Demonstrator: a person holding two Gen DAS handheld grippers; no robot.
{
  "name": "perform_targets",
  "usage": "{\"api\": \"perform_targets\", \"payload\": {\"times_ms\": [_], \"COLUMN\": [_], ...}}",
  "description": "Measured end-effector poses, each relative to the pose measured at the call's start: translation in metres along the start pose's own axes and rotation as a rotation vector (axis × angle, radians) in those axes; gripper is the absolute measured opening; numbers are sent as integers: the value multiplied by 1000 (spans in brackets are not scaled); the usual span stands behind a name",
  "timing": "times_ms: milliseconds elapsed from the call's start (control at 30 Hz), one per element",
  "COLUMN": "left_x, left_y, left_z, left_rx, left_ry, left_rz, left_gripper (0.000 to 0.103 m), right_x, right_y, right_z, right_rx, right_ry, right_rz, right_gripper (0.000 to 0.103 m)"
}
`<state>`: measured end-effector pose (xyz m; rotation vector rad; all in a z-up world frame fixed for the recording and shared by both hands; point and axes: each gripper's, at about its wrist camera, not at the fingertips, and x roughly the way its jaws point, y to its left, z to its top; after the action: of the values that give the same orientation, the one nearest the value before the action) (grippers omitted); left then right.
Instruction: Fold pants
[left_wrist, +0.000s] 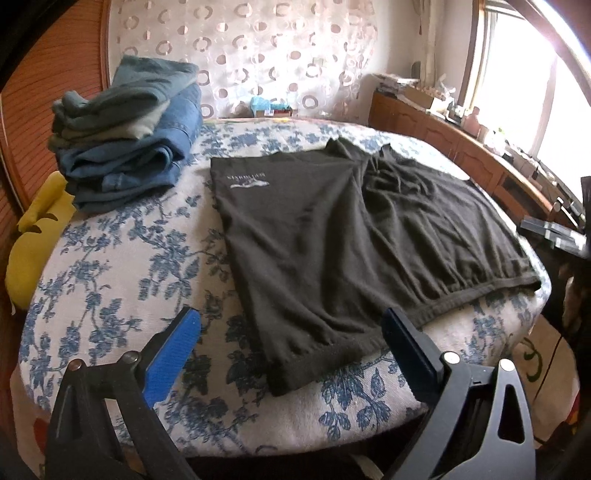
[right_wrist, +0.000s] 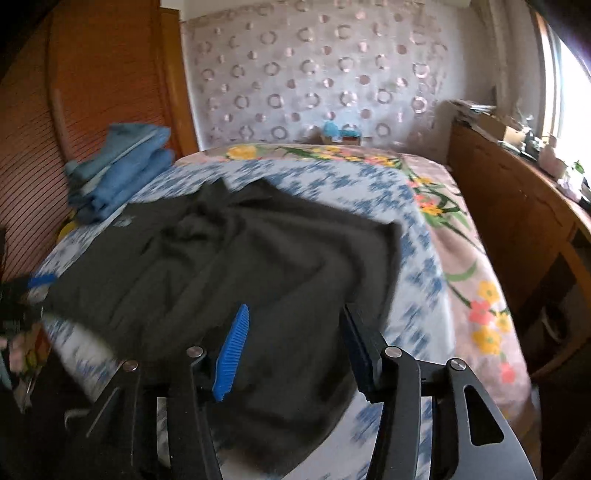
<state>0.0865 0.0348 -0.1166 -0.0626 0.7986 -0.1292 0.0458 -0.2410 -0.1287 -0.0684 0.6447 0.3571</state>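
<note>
Left gripper (left_wrist: 291, 332) sits low at the near edge of the bed (left_wrist: 110, 258), jaws spread wide w/ nothing between the pads; the near corner of the black pants (left_wrist: 332, 240) lies just ahead of it, betw. the two blue fingers in its view but not touched. Right gripper (right_wrist: 291, 339) hangs over the same garment's nearer right part, jaws abt half apart, empty, no cloth pinched; that view is motion-blurred so fine detail is lost. The pants lie flat-ish mid-bed on the blue floral sheet, already doubled into a broad dark panel, w/ a rumpled heap of folds at the far centre. Long axis, as far as the left view shows, runs from the near corner by the left gripper up and away to the far edge, the hem/waist band trailing off to the right. Judgement: left hand is nearer the near-left corner, right hand nearer the right band, so the next fold likely needs both corners picked along that near edge. Writing: a small pale logo (left_wrist: 246, 182) w/ one line of text sits near the far-left corner, seen upside down; letters too small to read. Folded denim stack (left_wrist: 125, 140) rests far left, well apart.
</note>
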Motion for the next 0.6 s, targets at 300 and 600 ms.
{"api": "perform_targets", "payload": {"times_ms": [300,600], "left_x": [-8,-7], "left_y": [18,23], "left_z": [-11,-19], "left_rx": [-39,-52], "left_ry": [14,23], "left_rz": [-14,-17], "left_gripper": [75,46], "right_x": [-25,-41], "right_y": [3,-6], "right_z": [-45,-56], "right_rx": [7,-7], "right_ry": [12,41], "right_rz": [3,-46], "right_gripper": [60,61]}}
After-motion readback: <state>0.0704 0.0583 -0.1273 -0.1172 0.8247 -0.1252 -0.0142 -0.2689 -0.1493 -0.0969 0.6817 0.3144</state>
